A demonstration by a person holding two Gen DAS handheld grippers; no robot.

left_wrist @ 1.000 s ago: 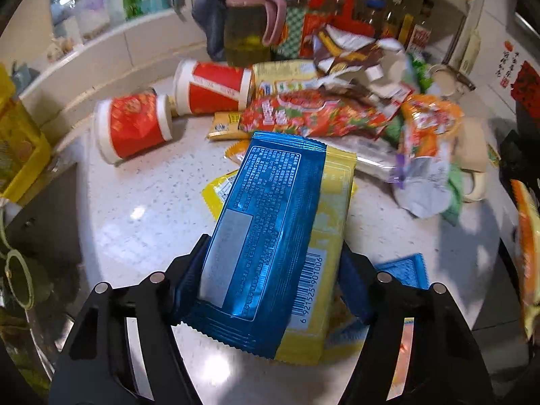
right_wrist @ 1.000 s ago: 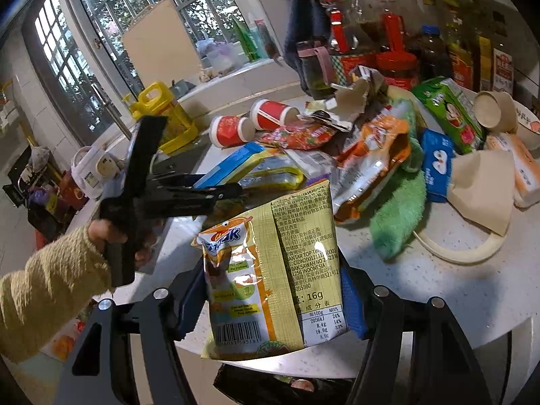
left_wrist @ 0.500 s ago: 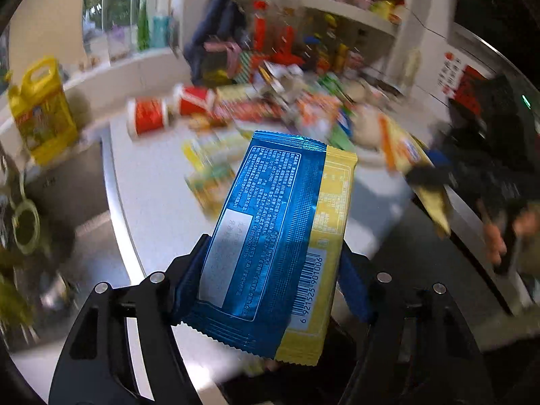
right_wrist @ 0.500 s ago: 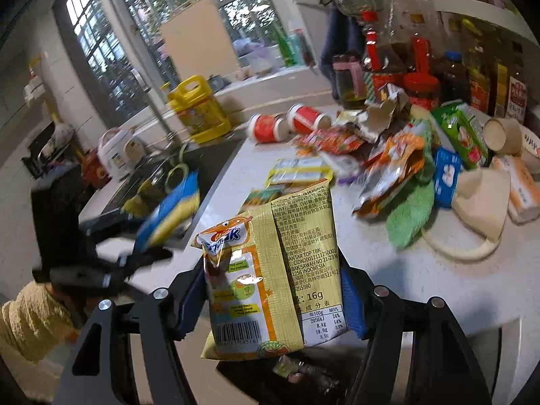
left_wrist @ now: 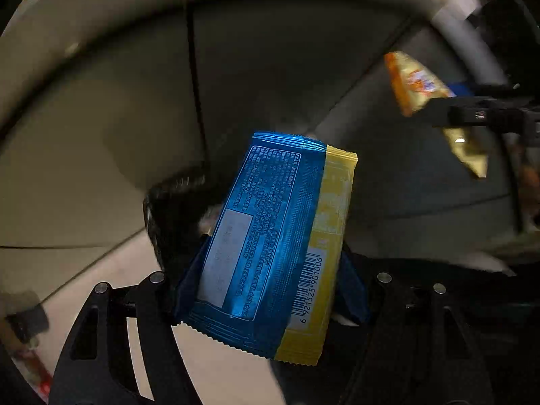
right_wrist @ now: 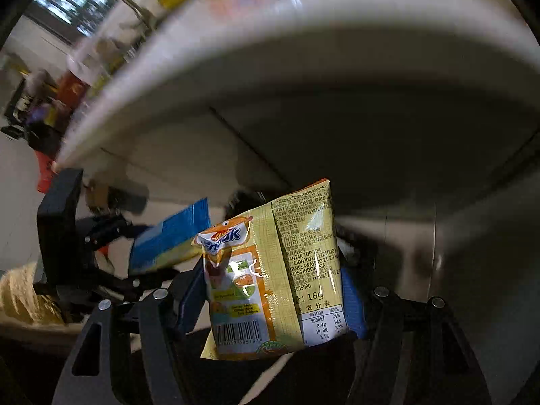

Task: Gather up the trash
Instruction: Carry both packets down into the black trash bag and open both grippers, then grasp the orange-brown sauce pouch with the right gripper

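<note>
My left gripper [left_wrist: 270,290] is shut on a blue and yellow snack wrapper [left_wrist: 270,246], held below the counter edge in front of dark cabinet doors. My right gripper [right_wrist: 273,300] is shut on a yellow and orange snack packet [right_wrist: 270,270]. In the right wrist view the left gripper [right_wrist: 101,253] shows at the left with the blue wrapper [right_wrist: 168,239]. In the left wrist view the right gripper [left_wrist: 479,114] shows at the upper right with the orange packet [left_wrist: 415,84]. A black bin rim [left_wrist: 162,202] lies behind the blue wrapper.
The white counter edge [right_wrist: 270,33] curves overhead, with blurred items on top. Grey cabinet doors [left_wrist: 135,101] stand behind both grippers. Pale floor [left_wrist: 118,263] lies at the lower left. A yellow sleeve [right_wrist: 20,293] shows at the left.
Both grippers have dropped from above the countertop to below its edge, each still holding its wrapper. The cluttered counter has left the left wrist view.
</note>
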